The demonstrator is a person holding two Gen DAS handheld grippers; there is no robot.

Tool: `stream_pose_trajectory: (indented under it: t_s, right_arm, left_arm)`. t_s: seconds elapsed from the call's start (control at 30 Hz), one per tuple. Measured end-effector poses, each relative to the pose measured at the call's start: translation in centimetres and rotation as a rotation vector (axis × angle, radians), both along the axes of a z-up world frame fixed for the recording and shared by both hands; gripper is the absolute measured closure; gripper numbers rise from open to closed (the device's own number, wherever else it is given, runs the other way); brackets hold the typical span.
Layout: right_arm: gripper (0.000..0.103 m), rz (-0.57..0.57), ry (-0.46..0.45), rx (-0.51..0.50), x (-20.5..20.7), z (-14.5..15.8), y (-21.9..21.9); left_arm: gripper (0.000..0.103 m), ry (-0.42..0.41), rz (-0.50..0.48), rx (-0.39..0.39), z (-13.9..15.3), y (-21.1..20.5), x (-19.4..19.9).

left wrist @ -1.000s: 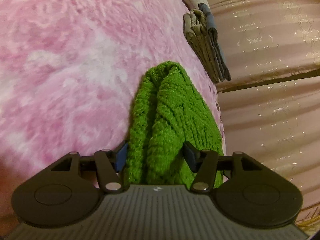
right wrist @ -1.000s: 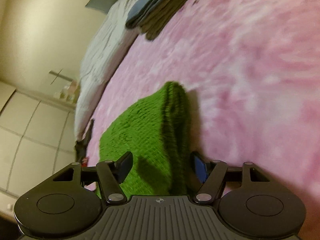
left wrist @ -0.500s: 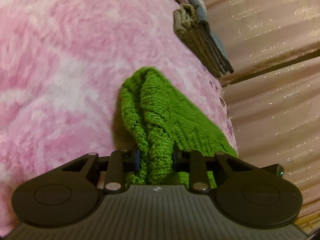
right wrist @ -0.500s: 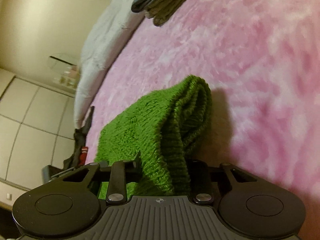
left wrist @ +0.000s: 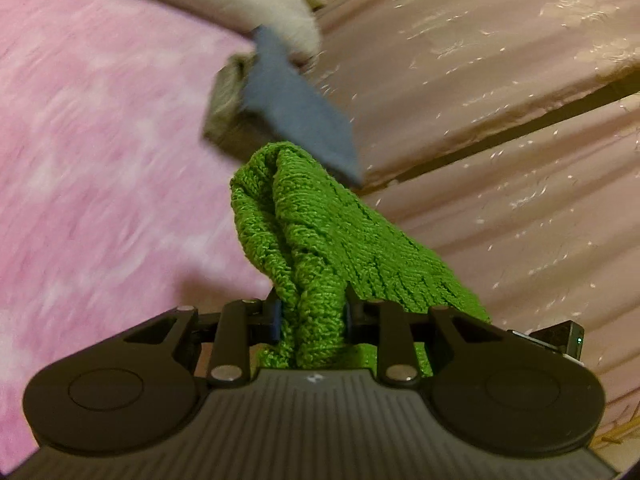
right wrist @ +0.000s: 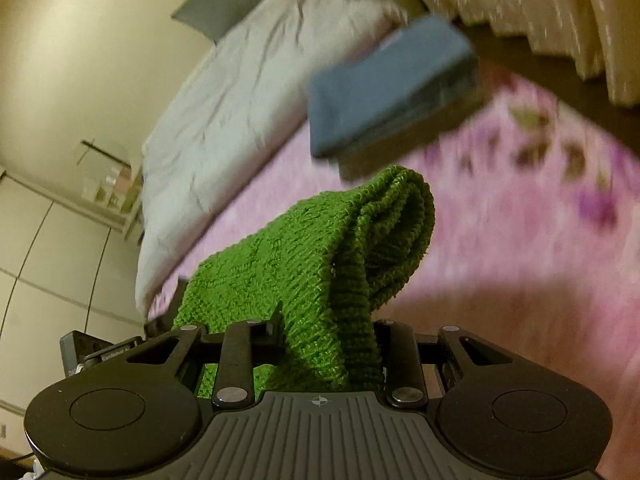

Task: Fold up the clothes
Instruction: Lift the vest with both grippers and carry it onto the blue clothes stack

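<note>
Your left hand-held gripper (left wrist: 311, 316) is clamped on one bunched end of the green knitted sweater (left wrist: 320, 236), and your right hand-held gripper (right wrist: 328, 336) is pinched tight on the other end (right wrist: 320, 264). The sweater is a bright green, chunky knit with ribbed rows and a looser patterned face; it is doubled over itself in thick layers, and its rounded fold juts forward from each gripper. It hangs between your two grippers, lifted off the pink fluffy blanket (left wrist: 100, 152), with its shadow showing on the blanket below in the right wrist view. Beyond the sweater, near its far fold, lies a stack of folded clothes (right wrist: 392, 92), a blue piece on top of grey-olive ones, blurred in both views. Past that stack sits a white duvet (right wrist: 224, 120), and pale curtains (left wrist: 500, 80) hang to the sweater's side.
</note>
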State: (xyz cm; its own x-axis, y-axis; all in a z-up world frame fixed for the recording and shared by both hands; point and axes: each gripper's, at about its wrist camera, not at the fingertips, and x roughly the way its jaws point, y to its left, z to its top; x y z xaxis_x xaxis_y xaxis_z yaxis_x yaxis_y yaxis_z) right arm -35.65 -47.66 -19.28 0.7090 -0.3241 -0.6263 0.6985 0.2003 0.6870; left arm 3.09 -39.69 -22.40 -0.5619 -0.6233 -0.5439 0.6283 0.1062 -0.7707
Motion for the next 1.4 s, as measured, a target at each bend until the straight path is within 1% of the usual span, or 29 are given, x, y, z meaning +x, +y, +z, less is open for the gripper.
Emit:
stream_pose_trajectory:
  t_s: [0.13,0.33,0.47,0.53,0.67,0.73,0.87,1.03,1.1,1.13,1.2,1.23,1.3,1.33,1.4]
  right_arm:
    - [0.074,-0.015,0.005,-0.055,-1.1,2.4,-6.1]
    - [0.074,0.016,-0.012,-0.09,-1.7,2.8,-19.0]
    - [0.074,0.041,-0.02,-0.112,-1.7,2.3,-27.2]
    - [0.074,0.047,-0.026,-0.122,-1.5,1.9,-30.9]
    - [0.074,0.048,-0.039,-0.121,-1.1,-0.2,-36.3]
    - [0.074,0.043,-0.04,-0.103,-0.8,-1.8,-38.3]
    - [0.074,0.037,-0.034,-0.051,-0.5,-5.3,-40.7]
    - [0.074,0.042,-0.026,-0.009,-0.1,-9.3,-42.0]
    - [0.074,0.045,-0.013,0.007,0.1,-10.8,-42.3]
    - [0.072,0.05,0.009,0.016,0.3,-11.5,-42.4]
    - [0.064,0.04,0.092,0.019,0.8,-12.6,-42.1]
    - [0.05,0.028,0.127,0.007,0.9,-12.8,-41.9]
    - [0.046,0.0,0.159,-0.02,0.7,-12.5,-41.2]
    - [0.04,-0.027,0.187,-0.046,0.4,-11.9,-40.8]
    - [0.038,-0.09,0.256,-0.12,-0.3,-10.4,-39.9]
  left_arm:
    - [0.081,-0.013,0.02,-0.028,1.8,-7.0,-1.0]
    - [0.081,-0.064,0.075,-0.046,2.8,-18.9,-2.2]
    - [0.081,-0.095,0.111,-0.057,2.5,-26.5,-2.6]
    - [0.081,-0.107,0.127,-0.06,2.0,-29.3,-2.8]
    - [0.081,-0.132,0.141,-0.049,-0.2,-34.2,-2.9]
    - [0.081,-0.141,0.135,-0.032,-1.8,-35.8,-2.7]
    - [0.081,-0.149,0.125,0.008,-4.9,-37.5,-2.2]
    - [0.08,-0.161,0.115,0.043,-8.0,-38.7,-1.5]
    - [0.079,-0.195,0.104,0.052,-9.1,-38.7,-1.5]
    - [0.078,-0.211,0.098,0.057,-9.7,-38.7,-1.4]
    - [0.075,-0.222,0.113,0.049,-9.2,-38.0,-1.1]
    - [0.074,-0.227,0.121,0.045,-9.0,-37.6,-0.9]
    - [0.072,-0.237,0.136,0.038,-8.5,-36.8,-0.5]
    - [0.07,-0.242,0.144,0.034,-8.3,-36.5,-0.3]
    - [0.07,-0.253,0.159,0.026,-7.8,-35.7,0.0]
